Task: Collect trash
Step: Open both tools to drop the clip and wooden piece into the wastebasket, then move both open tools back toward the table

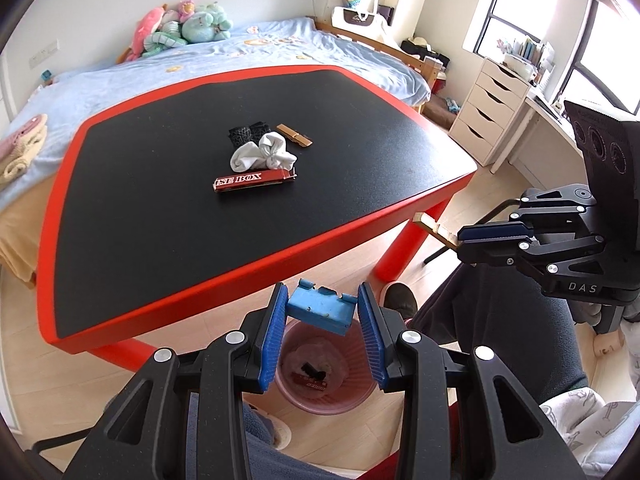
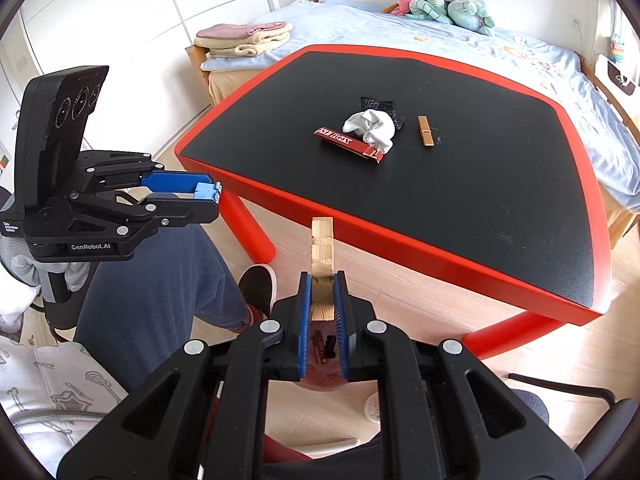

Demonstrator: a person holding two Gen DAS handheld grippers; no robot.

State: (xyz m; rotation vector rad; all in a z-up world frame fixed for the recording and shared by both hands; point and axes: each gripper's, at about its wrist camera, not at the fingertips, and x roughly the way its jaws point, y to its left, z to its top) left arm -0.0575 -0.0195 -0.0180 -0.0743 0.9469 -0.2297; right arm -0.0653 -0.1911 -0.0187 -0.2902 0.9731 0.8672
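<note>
Both grippers loaded, held above the pink bin beside the table.

The left gripper (image 1: 322, 312) clamps a blue plastic piece (image 1: 320, 310); the right gripper (image 2: 323, 300) is pinched tight on a wooden clothespin (image 2: 322, 252) standing upright. The pink trash bin (image 1: 360, 396) sits below on the floor. Risk: the clothespin projects well past the pads, so a release off-centre could strike the rim and fall outside. A red box (image 1: 254, 181), white cloth (image 1: 264, 154) and another clothespin (image 1: 295, 135) remain on the table (image 1: 160, 240).

Right gripper (image 2: 323, 300) fingers clamping wooden clothespin (image 2: 322, 248), left gripper (image 2: 208, 196) gripping blue clip (image 2: 207, 191)
</note>
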